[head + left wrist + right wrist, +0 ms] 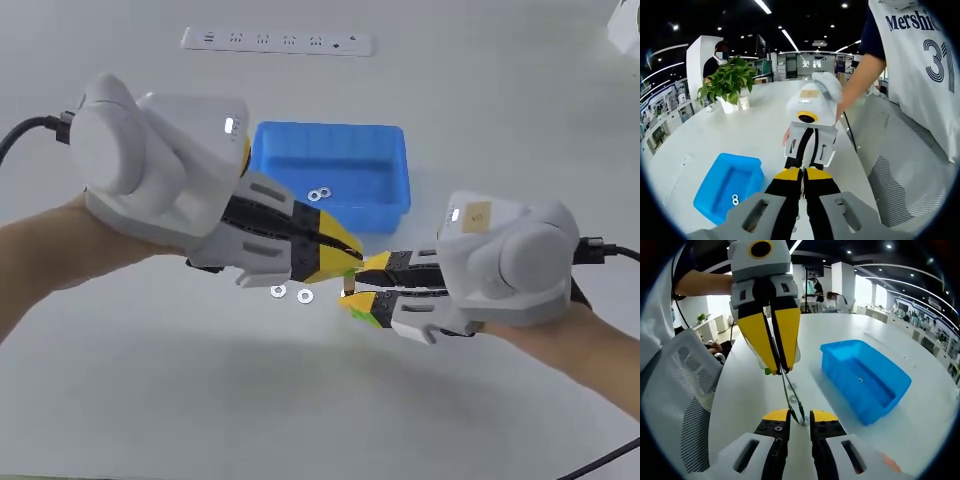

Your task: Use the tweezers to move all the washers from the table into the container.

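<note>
Left tongs (348, 252): pressed together on the tweezers (789, 390), gripped at the handle end, leaving the points free. Right tongs (800, 418): narrowly parted around the tweezer points, probably to steady or squeeze them; actual pinch impossible to tell. Washers on bench (278, 291): 2, just below the meeting tongs, near the container (330, 131). Washers in container (320, 194): apparently 2, on its blue floor. Bench (150, 380): white; power strip (277, 41) beyond the container.
</note>
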`<state>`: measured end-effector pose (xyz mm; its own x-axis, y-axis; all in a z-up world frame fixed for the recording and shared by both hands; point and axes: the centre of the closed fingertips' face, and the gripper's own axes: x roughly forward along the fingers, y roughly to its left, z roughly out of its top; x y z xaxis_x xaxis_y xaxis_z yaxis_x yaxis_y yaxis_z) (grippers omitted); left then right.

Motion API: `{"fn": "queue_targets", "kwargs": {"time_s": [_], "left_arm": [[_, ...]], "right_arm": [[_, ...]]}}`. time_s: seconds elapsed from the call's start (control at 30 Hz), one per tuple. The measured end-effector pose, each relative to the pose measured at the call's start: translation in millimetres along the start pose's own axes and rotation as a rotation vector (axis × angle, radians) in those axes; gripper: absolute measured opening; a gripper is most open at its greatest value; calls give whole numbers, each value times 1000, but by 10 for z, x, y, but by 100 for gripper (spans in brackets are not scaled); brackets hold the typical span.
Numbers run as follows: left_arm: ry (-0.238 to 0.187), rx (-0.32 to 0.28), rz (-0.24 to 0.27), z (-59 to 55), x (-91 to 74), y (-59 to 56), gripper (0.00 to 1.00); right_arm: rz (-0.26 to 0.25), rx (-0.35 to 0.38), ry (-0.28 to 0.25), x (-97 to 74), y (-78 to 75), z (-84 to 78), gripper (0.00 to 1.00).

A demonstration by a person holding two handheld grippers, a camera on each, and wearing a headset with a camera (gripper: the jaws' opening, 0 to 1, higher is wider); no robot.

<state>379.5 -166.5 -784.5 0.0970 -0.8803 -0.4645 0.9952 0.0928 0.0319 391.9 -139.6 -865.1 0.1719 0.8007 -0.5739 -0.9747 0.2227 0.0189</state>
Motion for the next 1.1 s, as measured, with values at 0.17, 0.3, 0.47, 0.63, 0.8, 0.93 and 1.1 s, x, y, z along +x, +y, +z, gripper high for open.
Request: {"fn": "queue_targets", "kwargs": {"time_s": [0.17,0.3,0.47,0.63,0.8,0.93,1.1], "left_arm": [[4,5,-4,-1,0,4,5],[3,6,-1,-3,-4,14,5],[5,5,-2,-6,-11,12,5],[5,5,-2,-9,-16,20,5],[9,10,-3,-9,-18,18,5],[21,20,-6,-12,-29,9,5],[25,38,-3,31,-82,-9,5]], "right_arm": [[22,-28,-8,-11,12,44,16],[31,-50,-2,-4,14,48,16],[48,-62,1,8,48,43,12],[52,-52,0,11,43,43,12],[53,-50,6,13,44,44,11],[47,-66,17,19,56,54,11],[54,-72,12,14,75,123,11]]}}
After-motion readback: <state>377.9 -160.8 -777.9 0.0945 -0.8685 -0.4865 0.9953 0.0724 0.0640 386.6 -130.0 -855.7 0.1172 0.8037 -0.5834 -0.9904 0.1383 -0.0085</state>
